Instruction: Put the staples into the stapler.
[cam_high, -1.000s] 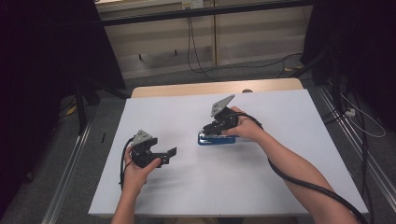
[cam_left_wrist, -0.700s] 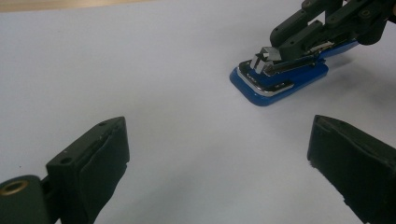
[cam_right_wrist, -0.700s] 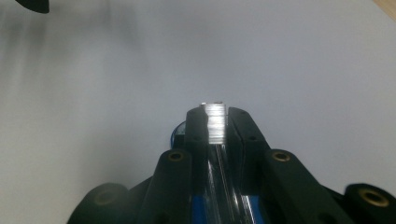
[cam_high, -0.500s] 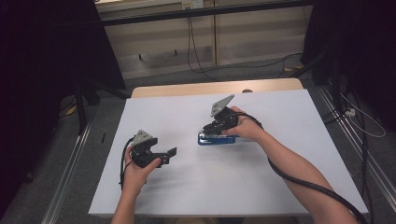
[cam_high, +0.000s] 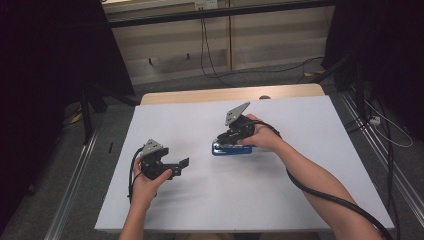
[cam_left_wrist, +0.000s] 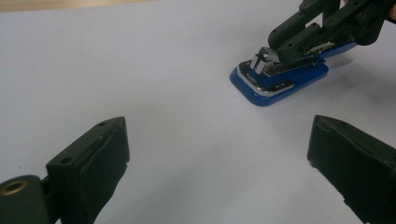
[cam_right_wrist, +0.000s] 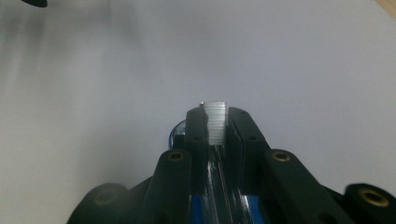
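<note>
A blue stapler (cam_high: 235, 150) with chrome metal parts lies flat near the middle of the white table (cam_high: 300, 195). My right gripper (cam_high: 220, 140) is down over the stapler's front end, shut on a short silvery strip of staples (cam_right_wrist: 215, 125) pinched upright between its jaws. The left gripper view shows that strip of staples (cam_left_wrist: 260, 59) sitting just above the stapler (cam_left_wrist: 280, 80). My left gripper (cam_high: 181, 167) rests on the table to the stapler's left and points toward it. Its jaws are wide open, with only bare table between them (cam_left_wrist: 219, 158).
Beyond the white cover, the wooden far edge of the table (cam_high: 225, 94) is exposed. Cables (cam_high: 215, 70) run over the floor behind it, and metal rails (cam_high: 75, 190) flank the table on both sides.
</note>
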